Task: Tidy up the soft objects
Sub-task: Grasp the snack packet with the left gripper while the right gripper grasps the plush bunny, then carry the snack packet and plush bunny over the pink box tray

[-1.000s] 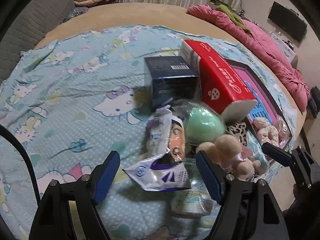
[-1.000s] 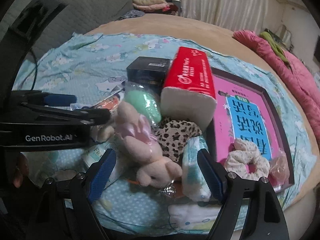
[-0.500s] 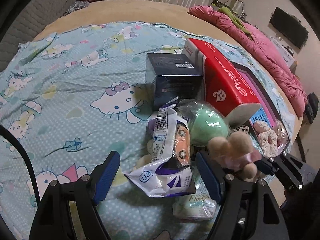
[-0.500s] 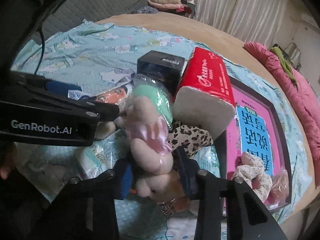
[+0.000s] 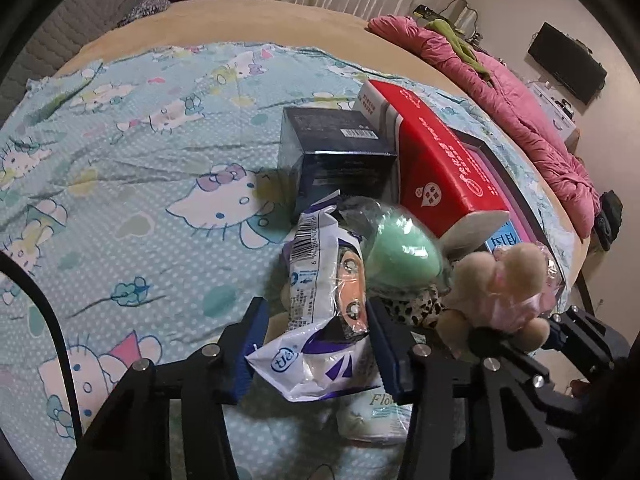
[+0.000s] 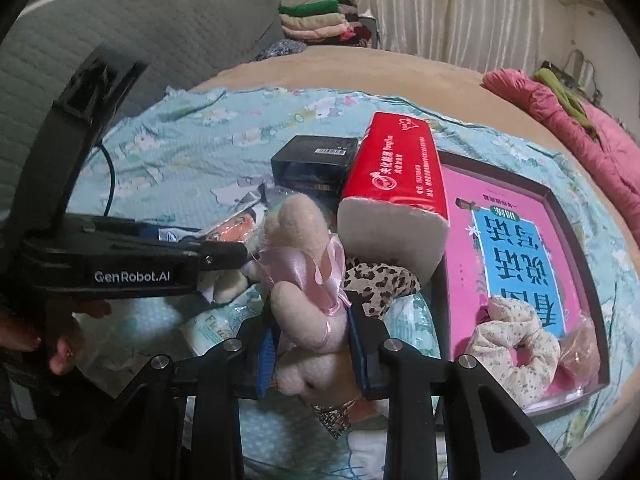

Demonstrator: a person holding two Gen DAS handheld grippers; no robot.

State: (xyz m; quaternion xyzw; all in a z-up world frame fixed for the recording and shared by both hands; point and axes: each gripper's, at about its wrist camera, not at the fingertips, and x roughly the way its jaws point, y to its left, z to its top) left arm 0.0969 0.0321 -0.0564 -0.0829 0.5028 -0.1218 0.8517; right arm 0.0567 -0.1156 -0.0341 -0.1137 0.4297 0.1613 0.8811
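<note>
The right gripper point(image 6: 311, 354) is clamped on the pink plush bunny point(image 6: 308, 280), held just above the heap on the Hello Kitty sheet point(image 5: 132, 184). The left gripper point(image 5: 316, 344) stands apart around the white snack packet point(image 5: 324, 320), not visibly squeezing it. The bunny's keychain point(image 6: 334, 420) dangles (awkwardly low), so it could snag the leopard scrunchie point(image 6: 376, 284) and drag it along, and the slick packet may slip out.

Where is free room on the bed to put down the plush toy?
The patterned sheet lies bare left of the dark box and the snack bag. Crowded: around the red tissue pack, and the pink tray's near end, which holds scrunchies.
</note>
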